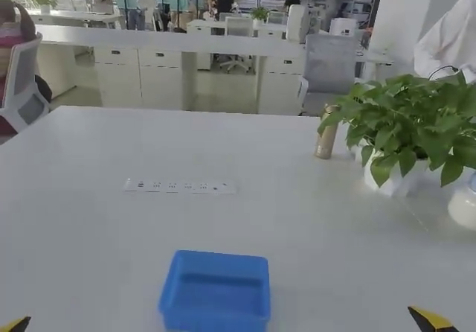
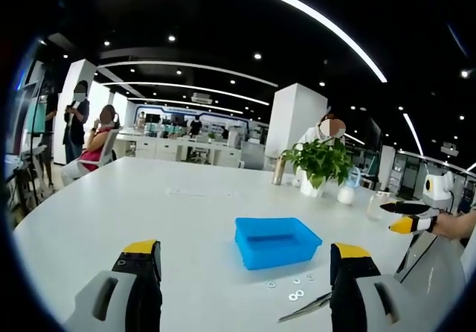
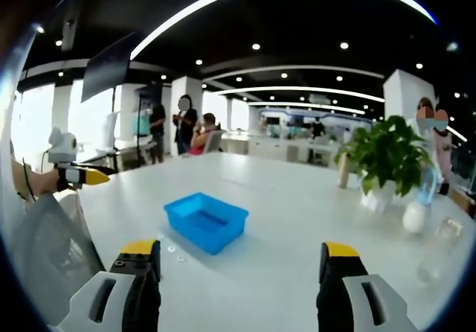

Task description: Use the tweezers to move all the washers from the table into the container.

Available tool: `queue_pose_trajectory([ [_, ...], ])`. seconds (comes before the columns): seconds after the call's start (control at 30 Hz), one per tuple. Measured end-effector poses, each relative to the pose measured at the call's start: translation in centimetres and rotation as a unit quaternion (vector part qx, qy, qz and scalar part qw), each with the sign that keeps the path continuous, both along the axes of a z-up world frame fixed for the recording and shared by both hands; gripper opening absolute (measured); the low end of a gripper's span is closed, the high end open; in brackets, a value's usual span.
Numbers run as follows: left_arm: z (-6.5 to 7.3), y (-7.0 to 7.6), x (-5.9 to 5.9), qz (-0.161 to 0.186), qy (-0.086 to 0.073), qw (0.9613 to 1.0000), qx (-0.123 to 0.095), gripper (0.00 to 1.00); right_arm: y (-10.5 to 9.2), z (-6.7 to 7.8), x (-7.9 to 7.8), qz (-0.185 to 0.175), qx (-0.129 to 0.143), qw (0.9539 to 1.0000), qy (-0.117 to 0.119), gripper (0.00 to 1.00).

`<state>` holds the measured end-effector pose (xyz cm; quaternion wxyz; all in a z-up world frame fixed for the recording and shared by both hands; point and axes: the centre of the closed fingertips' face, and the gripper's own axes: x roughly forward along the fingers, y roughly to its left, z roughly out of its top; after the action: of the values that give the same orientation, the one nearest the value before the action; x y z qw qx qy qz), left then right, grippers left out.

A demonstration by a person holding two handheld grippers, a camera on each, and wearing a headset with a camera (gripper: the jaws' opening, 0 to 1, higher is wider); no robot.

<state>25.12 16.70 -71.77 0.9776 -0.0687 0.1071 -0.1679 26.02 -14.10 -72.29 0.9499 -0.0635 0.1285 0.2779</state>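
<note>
A blue container (image 1: 214,291) sits on the white table (image 1: 89,243) near its front edge. In the left gripper view several small washers (image 2: 296,295) lie on the table just in front of the blue container (image 2: 277,241), and metal tweezers (image 2: 306,309) lie beside them, near the right jaw. My left gripper (image 2: 245,250) is open and holds nothing. My right gripper (image 3: 239,248) is open too, with the blue container (image 3: 206,222) ahead and a few washers (image 3: 175,252) near it. Yellow jaw tips (image 1: 430,319) poke in at the bottom corners of the head view.
A potted plant (image 1: 409,131) in a white pot, a gold bottle (image 1: 325,132) and a white bottle (image 1: 462,205) stand at the right. A white power strip (image 1: 178,186) lies mid-table. People sit and stand at desks beyond the table's far edge.
</note>
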Motion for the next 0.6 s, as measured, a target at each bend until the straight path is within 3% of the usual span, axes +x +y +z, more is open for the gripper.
queue_pose_trajectory([
  [0.6,0.11,-0.04,0.03,0.0,0.0,1.0,-0.002,0.96,-0.36,0.12,0.18,-0.009,0.009,0.9999,0.0,0.86],
])
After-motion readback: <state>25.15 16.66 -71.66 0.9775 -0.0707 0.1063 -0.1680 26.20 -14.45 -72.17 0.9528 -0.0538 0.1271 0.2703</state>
